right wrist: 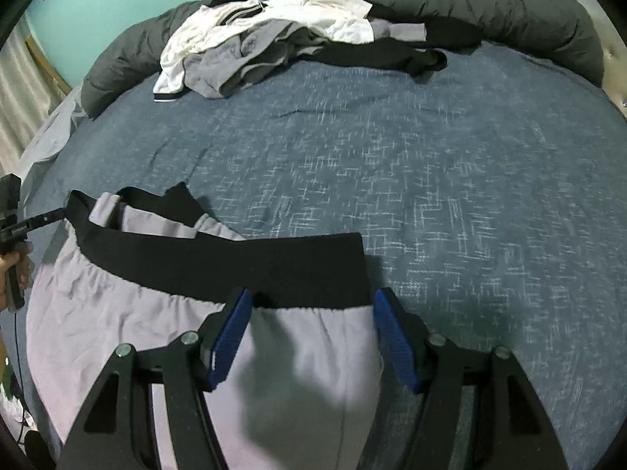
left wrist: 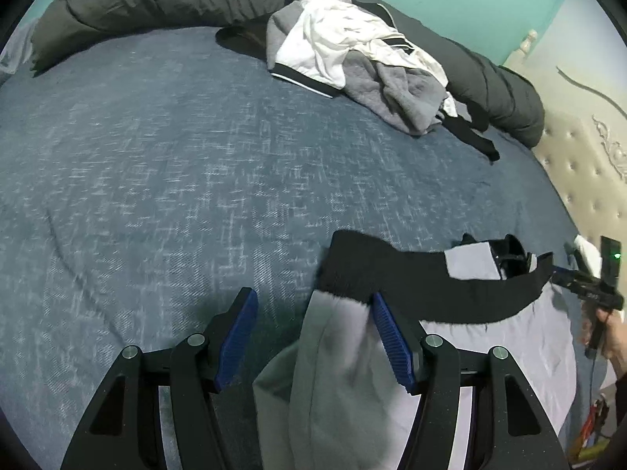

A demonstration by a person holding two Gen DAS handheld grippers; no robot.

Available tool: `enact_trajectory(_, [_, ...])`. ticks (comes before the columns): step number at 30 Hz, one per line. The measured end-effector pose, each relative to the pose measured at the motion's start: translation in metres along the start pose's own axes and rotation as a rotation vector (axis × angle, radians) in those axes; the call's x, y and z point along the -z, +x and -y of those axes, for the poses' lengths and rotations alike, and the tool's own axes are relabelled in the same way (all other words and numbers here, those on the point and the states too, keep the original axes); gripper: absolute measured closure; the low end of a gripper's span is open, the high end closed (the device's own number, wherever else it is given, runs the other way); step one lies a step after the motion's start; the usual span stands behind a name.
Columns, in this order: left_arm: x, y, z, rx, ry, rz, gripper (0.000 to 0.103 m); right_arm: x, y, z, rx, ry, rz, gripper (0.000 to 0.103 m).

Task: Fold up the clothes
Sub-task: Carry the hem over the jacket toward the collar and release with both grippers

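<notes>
Near the front edge of the blue woven bedspread (right wrist: 431, 156) lies the task's thing, a pair of light grey thin-fabric shorts with a broad black elastic waistband (right wrist: 219, 258), spread mostly flat with the waistband toward the middle of the bed. Well beyond the shorts, against the rolled dark grey duvet (right wrist: 509, 4), sits a heap of white, grey and black clothes (right wrist: 270, 43) not yet folded.

Both tools hover over the shorts with blue ribbed fingers (right wrist: 231, 337) spread apart, pinching nothing. The right gripper (right wrist: 311, 337) straddles the shorts' right end of the waistband; the left gripper (left wrist: 313, 340) is over the opposite end, where the grey cloth looks bunched and doubled over.

The shorts should handle as light, limp and somewhat slick; the thin cloth will sag and slide if pinched alone. The elastic band is thicker and grippier, so the two waistband corners seem the surest places to take hold.
</notes>
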State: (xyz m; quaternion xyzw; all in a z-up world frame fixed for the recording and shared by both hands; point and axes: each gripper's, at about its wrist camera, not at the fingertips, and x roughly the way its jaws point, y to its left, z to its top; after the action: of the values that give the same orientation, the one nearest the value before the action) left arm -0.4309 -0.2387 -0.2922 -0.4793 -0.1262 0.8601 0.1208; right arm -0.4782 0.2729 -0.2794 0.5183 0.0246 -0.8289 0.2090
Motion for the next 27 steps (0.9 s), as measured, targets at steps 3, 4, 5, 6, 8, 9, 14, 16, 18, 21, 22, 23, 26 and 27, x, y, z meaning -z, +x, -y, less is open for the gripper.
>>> enact_trajectory(3, [0.000, 0.009, 0.002, 0.027, 0.011, -0.015, 0.042, 0.000, 0.002, 0.001, -0.007, -0.004, 0.015, 0.066])
enact_trajectory(4, [0.000, 0.012, 0.004, 0.033, 0.020, -0.020, 0.055, 0.000, 0.002, 0.001, -0.009, -0.006, 0.020, 0.075])
enact_trajectory(5, [0.001, 0.013, 0.006, 0.034, 0.032, -0.021, 0.066, -0.001, 0.003, 0.001, -0.012, -0.007, 0.025, 0.078])
enact_trajectory(6, [0.001, 0.013, 0.008, 0.029, 0.046, -0.014, 0.067, -0.001, 0.003, 0.001, -0.014, -0.008, 0.030, 0.086])
enact_trajectory(8, [0.003, 0.010, 0.013, 0.031, 0.065, -0.001, 0.082, -0.001, 0.002, 0.000, -0.012, -0.020, 0.045, 0.091])
enact_trajectory(9, [0.003, 0.008, 0.015, 0.026, 0.072, 0.004, 0.084, -0.001, -0.002, -0.003, -0.003, -0.035, 0.059, 0.091])
enact_trajectory(14, [-0.003, -0.022, 0.015, 0.010, 0.064, 0.072, 0.089, -0.010, -0.032, -0.005, 0.015, -0.029, 0.156, 0.092])
enact_trajectory(16, [-0.009, -0.035, 0.015, 0.006, 0.058, 0.101, 0.089, -0.018, -0.042, -0.007, 0.026, -0.029, 0.178, 0.092])
enact_trajectory(18, [-0.016, -0.039, 0.014, -0.006, 0.048, 0.106, 0.089, -0.028, -0.042, -0.009, 0.031, -0.029, 0.180, 0.092])
enact_trajectory(21, [-0.025, -0.032, 0.013, -0.031, 0.035, 0.095, 0.089, -0.042, -0.027, -0.011, 0.066, -0.029, 0.144, 0.092])
enact_trajectory(22, [-0.026, -0.025, 0.013, -0.040, 0.031, 0.082, 0.089, -0.046, -0.021, -0.012, 0.077, -0.028, 0.132, 0.092])
enact_trajectory(23, [-0.028, -0.018, 0.013, -0.050, 0.029, 0.068, 0.089, -0.045, -0.013, -0.011, 0.085, -0.026, 0.116, 0.092])
enact_trajectory(26, [-0.025, 0.005, 0.007, -0.074, 0.022, 0.035, 0.089, -0.042, 0.011, -0.008, 0.110, -0.020, 0.068, 0.092])
enact_trajectory(27, [-0.024, 0.013, 0.005, -0.080, 0.019, 0.025, 0.088, -0.040, 0.019, -0.007, 0.118, -0.018, 0.052, 0.092])
